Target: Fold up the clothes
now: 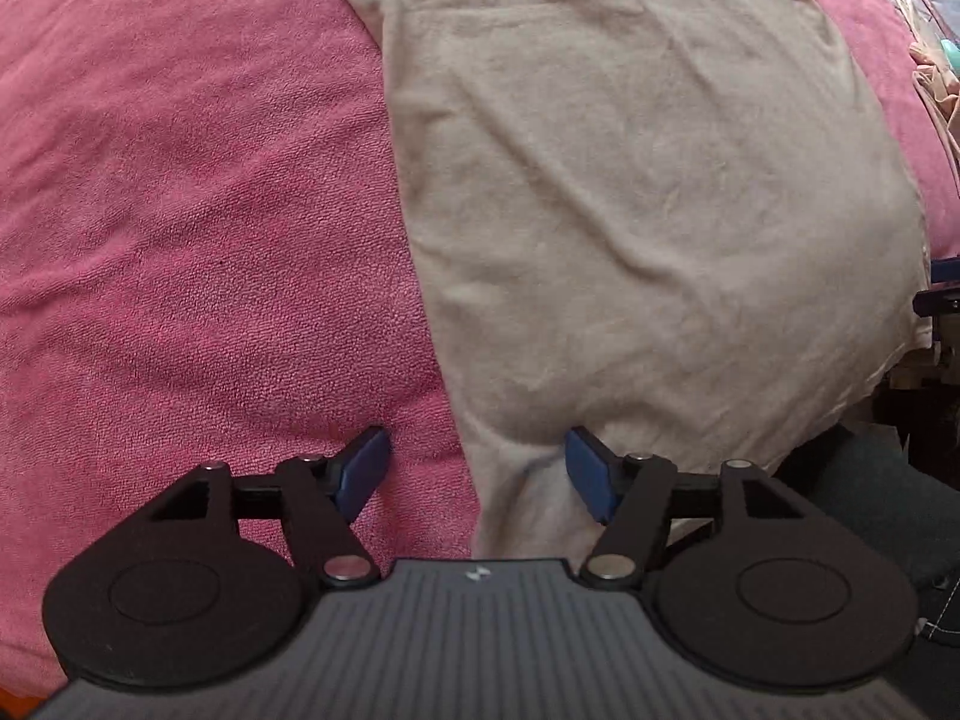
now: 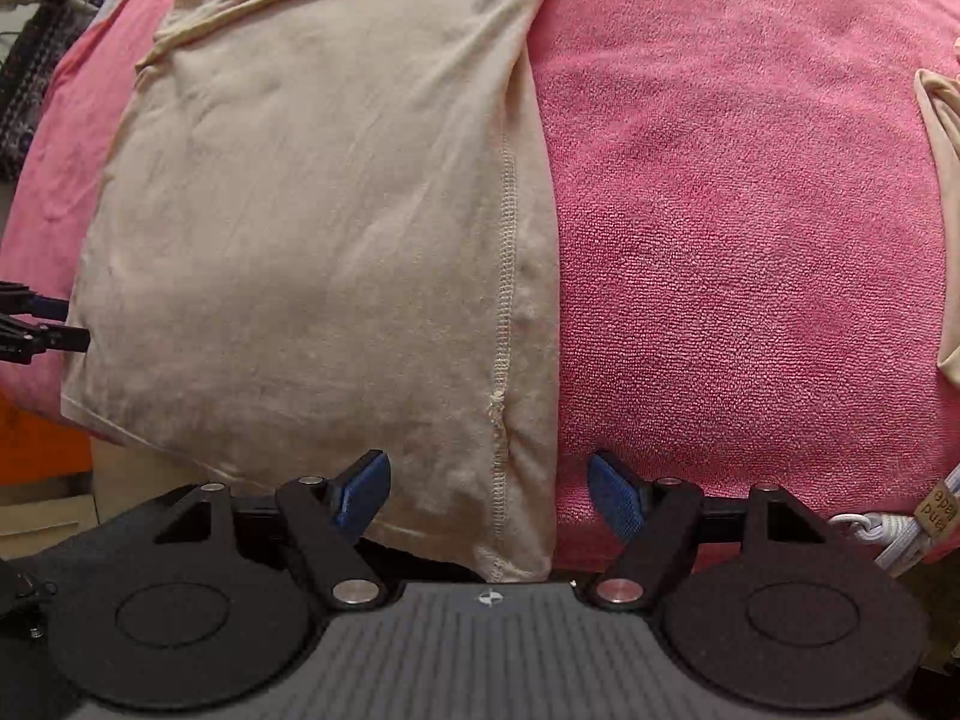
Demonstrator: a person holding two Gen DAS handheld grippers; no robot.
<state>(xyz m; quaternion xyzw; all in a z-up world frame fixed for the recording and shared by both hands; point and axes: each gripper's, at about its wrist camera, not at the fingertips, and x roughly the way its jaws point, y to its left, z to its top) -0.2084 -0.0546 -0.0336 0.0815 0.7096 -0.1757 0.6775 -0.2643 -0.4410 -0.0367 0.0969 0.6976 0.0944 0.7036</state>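
A beige garment [image 1: 630, 210] lies flat, folded into a long panel, on a pink towel [image 1: 180, 210]. In the left wrist view my left gripper [image 1: 477, 471] hangs open over the garment's near left edge, one blue pad over the towel and the other over the cloth. The right wrist view shows the same garment [image 2: 312, 240] with a stitched seam along its right side. My right gripper [image 2: 489, 492] is open above that near right edge, and neither pad presses the cloth. Each gripper shows at the other view's edge: the right gripper [image 1: 939, 294] and the left gripper [image 2: 36, 324].
The pink towel [image 2: 750, 240] spreads wide to the right of the garment. More beige cloth [image 2: 948, 180] lies at its far right edge. A white cord with a tag [image 2: 900, 534] hangs at the near right. An orange object [image 2: 36, 438] sits low left, beyond the towel's edge.
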